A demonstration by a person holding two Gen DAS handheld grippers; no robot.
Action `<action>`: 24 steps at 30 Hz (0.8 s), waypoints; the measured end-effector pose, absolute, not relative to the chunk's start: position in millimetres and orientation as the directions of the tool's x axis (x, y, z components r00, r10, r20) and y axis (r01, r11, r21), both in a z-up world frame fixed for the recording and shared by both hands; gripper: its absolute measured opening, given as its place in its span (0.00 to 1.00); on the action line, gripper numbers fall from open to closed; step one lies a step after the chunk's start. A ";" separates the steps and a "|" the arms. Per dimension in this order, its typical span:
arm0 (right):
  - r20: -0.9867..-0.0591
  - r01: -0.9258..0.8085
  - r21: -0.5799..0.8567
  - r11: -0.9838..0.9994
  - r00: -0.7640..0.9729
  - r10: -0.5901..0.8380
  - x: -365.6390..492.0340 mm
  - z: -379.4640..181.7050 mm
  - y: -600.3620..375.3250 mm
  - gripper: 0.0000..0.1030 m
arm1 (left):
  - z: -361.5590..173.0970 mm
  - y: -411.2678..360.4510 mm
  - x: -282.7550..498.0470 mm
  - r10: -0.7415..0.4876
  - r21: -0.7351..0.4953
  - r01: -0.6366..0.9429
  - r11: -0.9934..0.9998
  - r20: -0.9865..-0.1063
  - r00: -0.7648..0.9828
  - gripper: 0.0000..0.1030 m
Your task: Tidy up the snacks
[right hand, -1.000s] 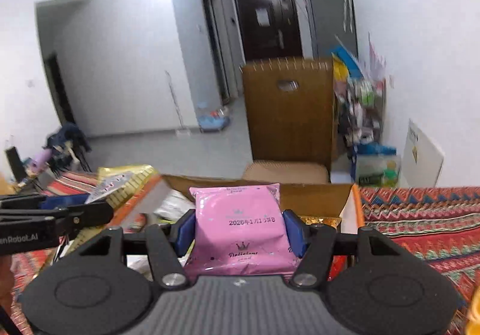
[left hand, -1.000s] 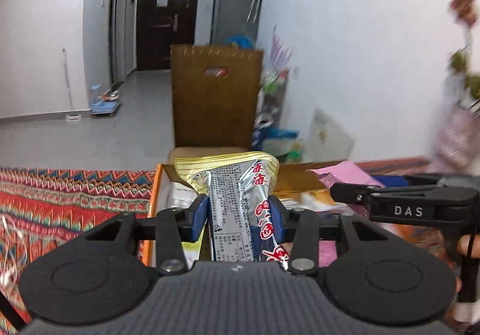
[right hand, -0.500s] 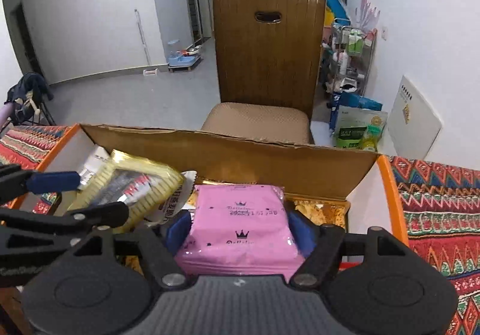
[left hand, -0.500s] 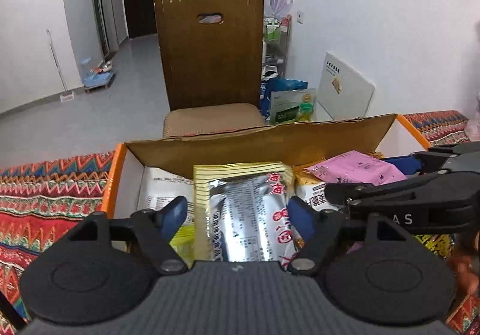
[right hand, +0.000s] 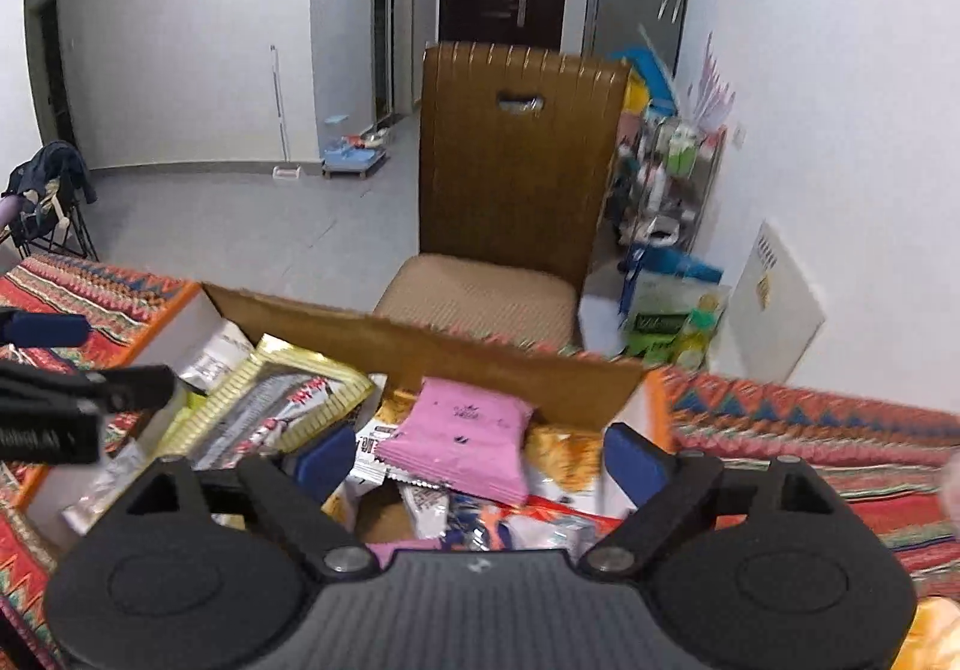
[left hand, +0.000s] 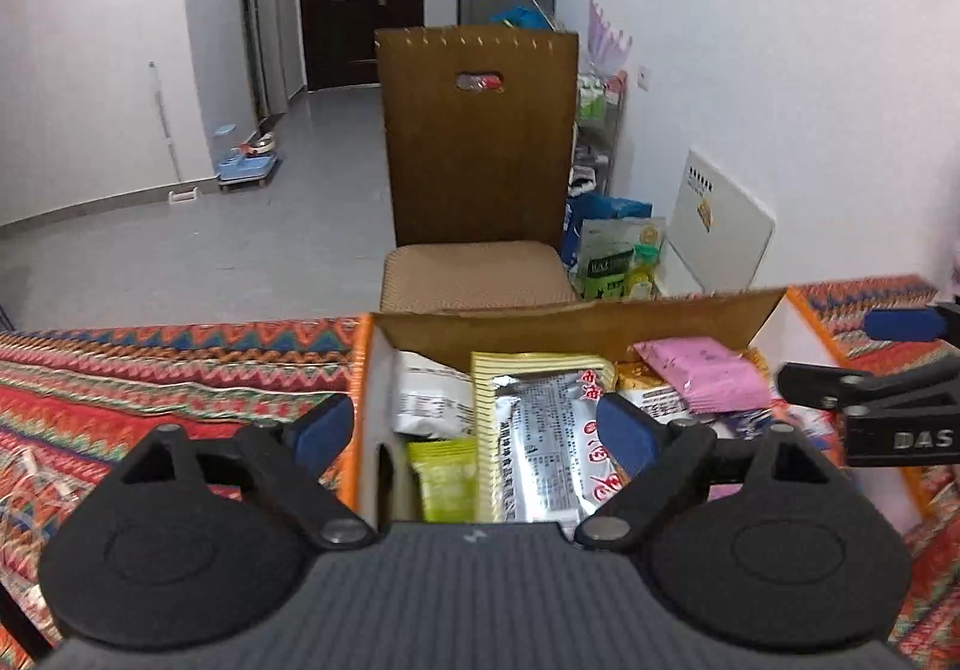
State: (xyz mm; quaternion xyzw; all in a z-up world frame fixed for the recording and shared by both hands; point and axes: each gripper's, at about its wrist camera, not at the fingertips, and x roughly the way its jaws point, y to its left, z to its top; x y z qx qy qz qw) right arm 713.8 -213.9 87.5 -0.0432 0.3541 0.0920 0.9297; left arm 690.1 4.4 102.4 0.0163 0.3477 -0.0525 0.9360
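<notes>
- Both packets have left your tools since a second ago: the gold-and-silver packet (left hand: 543, 430) that your left tool (left hand: 474, 430) clamped then, and the pink packet (right hand: 459, 430) that your right tool (right hand: 477, 457) clamped, now lie loose inside the cardboard box (left hand: 576, 319).
- Your left tool's jaws have just been opening and now stand wide; the gold-and-silver packet lies between its blue pads (left hand: 624, 433), but neither pad presses on it.
- Your right tool's jaws have just been opening too and also stand wide; the pink packet lies in the box between and beyond its pads, untouched.
- Half a second ago the pads were already parting beside both packets; now the gap on each side is plainly wider.
- Inside the box, the gold-and-silver packet rests toward the left wall, partly over a white packet (left hand: 429, 400) and beside a green packet (left hand: 444, 478).
- The pink packet sits toward the box's right half, on top of other wrappers, just in front of the raised brown flap.
- The box stands on the tabletop's zigzag-patterned cloth (left hand: 150, 370), which spreads out to both sides of it.
- Beyond the box's far flap stands a brown chair (right hand: 516, 178), its cushion just behind the flap.
- From the left view, your right tool reaches in over the box's right edge.
</notes>
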 end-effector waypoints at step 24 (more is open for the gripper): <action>-0.364 -0.209 -0.121 0.970 0.919 0.153 280.5 189.0 -283.3 1.00 | 192.3 53.9 246.8 -0.084 -0.007 0.086 0.996 -0.334 0.939 1.00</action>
